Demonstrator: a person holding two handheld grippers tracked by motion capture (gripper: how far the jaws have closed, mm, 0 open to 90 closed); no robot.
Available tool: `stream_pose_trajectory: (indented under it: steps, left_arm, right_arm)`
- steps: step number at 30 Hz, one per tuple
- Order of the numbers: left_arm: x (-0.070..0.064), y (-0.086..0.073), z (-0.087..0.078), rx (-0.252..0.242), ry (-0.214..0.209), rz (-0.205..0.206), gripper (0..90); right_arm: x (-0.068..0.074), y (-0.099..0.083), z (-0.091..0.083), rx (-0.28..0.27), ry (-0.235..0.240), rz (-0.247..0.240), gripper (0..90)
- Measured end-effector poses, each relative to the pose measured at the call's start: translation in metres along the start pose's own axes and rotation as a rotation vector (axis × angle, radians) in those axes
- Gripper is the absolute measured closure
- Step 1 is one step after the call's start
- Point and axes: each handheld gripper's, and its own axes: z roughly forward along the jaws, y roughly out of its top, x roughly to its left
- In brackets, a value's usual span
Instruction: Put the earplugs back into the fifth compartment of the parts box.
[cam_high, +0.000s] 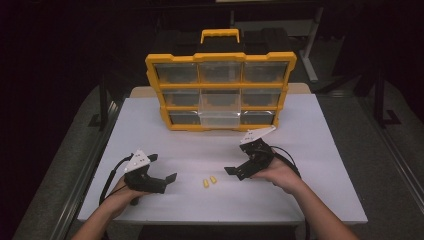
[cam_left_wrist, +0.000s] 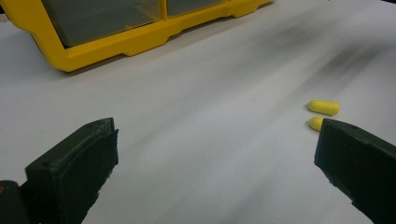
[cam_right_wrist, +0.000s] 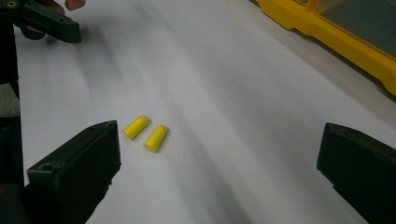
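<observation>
Two small yellow earplugs (cam_high: 205, 184) (cam_high: 213, 179) lie side by side on the white table (cam_high: 310, 165), between my two grippers. My left gripper (cam_high: 162, 167) stands open just left of them, nothing between its jaws. In the left gripper view one earplug (cam_left_wrist: 323, 107) lies free and the other earplug (cam_left_wrist: 316, 123) is partly hidden behind the right jaw. My right gripper (cam_high: 243, 160) is open to the right of them. The right gripper view has both earplugs (cam_right_wrist: 136, 127) (cam_right_wrist: 156, 137) lying near its left jaw.
A yellow drawer organizer (cam_high: 220, 58) with clear drawers stands upright at the table's far side; its bottom middle drawer (cam_high: 220, 119) is pulled out. Its yellow base (cam_left_wrist: 140, 42) (cam_right_wrist: 327, 39) appears in both gripper views. Dark floor surrounds the table.
</observation>
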Motion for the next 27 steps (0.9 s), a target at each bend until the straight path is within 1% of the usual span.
stream_pose_trajectory:
  steps: [7,9,21,27]
  left_arm:
    - [0.000,0.000,0.000,0.005,-0.011,0.004,0.0]
    - [0.000,0.000,0.000,0.005,-0.015,0.006,0.0]
    - [0.000,-0.001,0.001,0.000,-0.020,0.004,0.0]
    - [0.000,-0.001,0.001,0.002,-0.019,0.007,0.0]
  right_arm:
    - [0.003,0.006,0.006,0.004,0.013,-0.011,0.0]
    - [0.007,0.010,0.012,0.010,0.025,-0.022,0.0]
    - [0.013,0.016,0.023,0.025,0.044,-0.036,0.0]
    - [0.016,0.022,0.031,0.034,0.056,-0.050,0.0]
